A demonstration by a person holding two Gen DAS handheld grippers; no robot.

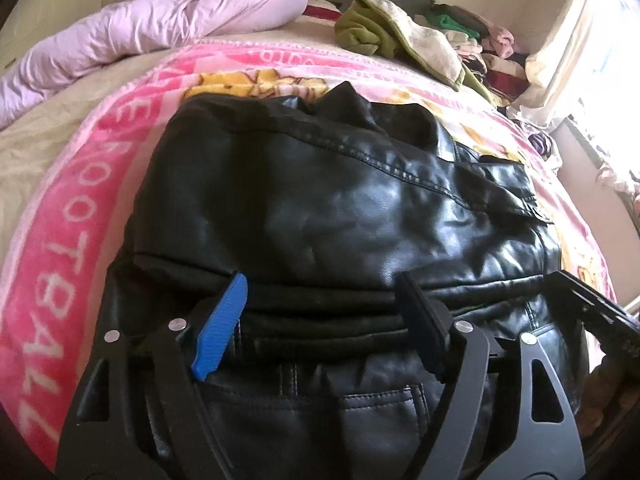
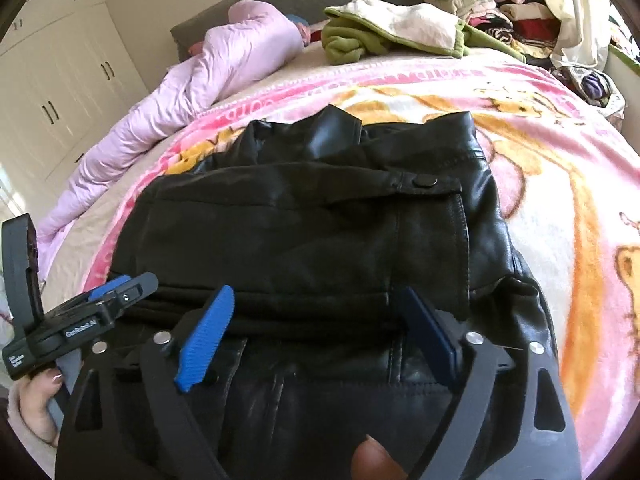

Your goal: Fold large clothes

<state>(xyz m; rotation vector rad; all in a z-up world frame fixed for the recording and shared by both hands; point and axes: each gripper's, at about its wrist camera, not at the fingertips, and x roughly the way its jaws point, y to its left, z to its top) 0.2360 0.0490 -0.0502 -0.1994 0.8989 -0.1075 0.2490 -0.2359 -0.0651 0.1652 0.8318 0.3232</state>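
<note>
Bed [image 2: 100,256] runs out of both views, so you see only part of it. Its pink blanket [image 1: 60,248] is half hidden under the black leather jacket [image 1: 340,208], which lies folded in the middle; the white border lettering reads partly, something like "FOOTBALL", the rest cut off. Behind, a lilac duvet [image 2: 224,64], a green garment [image 2: 360,40] and a clothes pile [image 2: 496,0] too jumbled to sort. Your left claw [image 1: 322,312] and right claw [image 2: 320,316] both stand wide over the jacket's folded hem, pads pressing nothing. In the right view, the left claw's body [image 2: 80,328] reads "GenRobot.AI".
</note>
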